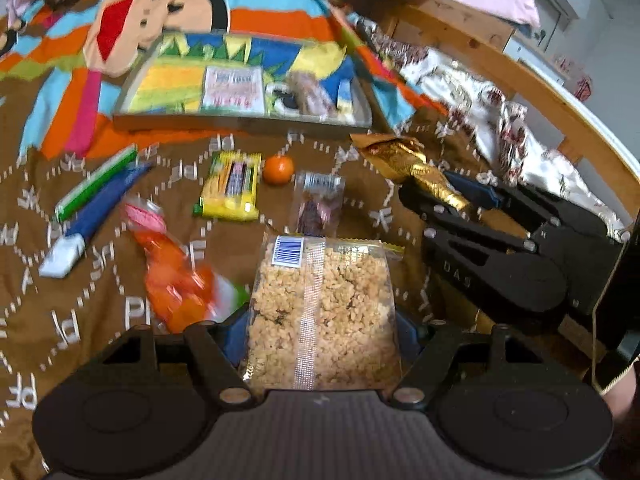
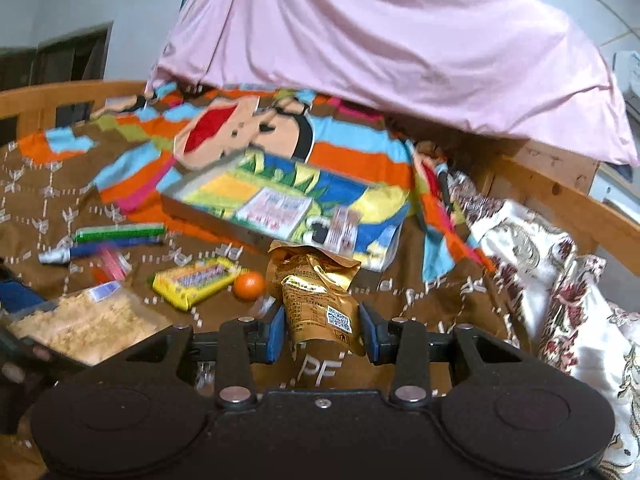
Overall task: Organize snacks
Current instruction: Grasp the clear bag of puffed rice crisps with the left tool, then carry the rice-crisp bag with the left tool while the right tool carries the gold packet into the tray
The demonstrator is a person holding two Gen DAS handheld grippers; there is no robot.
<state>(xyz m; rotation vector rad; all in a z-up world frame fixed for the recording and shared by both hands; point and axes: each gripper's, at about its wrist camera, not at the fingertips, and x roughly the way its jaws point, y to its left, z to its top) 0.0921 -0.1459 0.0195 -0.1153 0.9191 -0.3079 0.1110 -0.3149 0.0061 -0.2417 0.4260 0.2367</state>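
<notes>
A pink pillow [image 2: 384, 48] lies at the head of a wooden bed frame [image 2: 560, 196], over a brown blanket [image 1: 100, 280].

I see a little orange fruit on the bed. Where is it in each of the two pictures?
Left wrist view: the small orange fruit lies just above centre, right of the yellow snack pack.
Right wrist view: the fruit lies left of centre, between the yellow pack and the gold pouch.
Shared landmark: the shallow tray behind it.
</notes>
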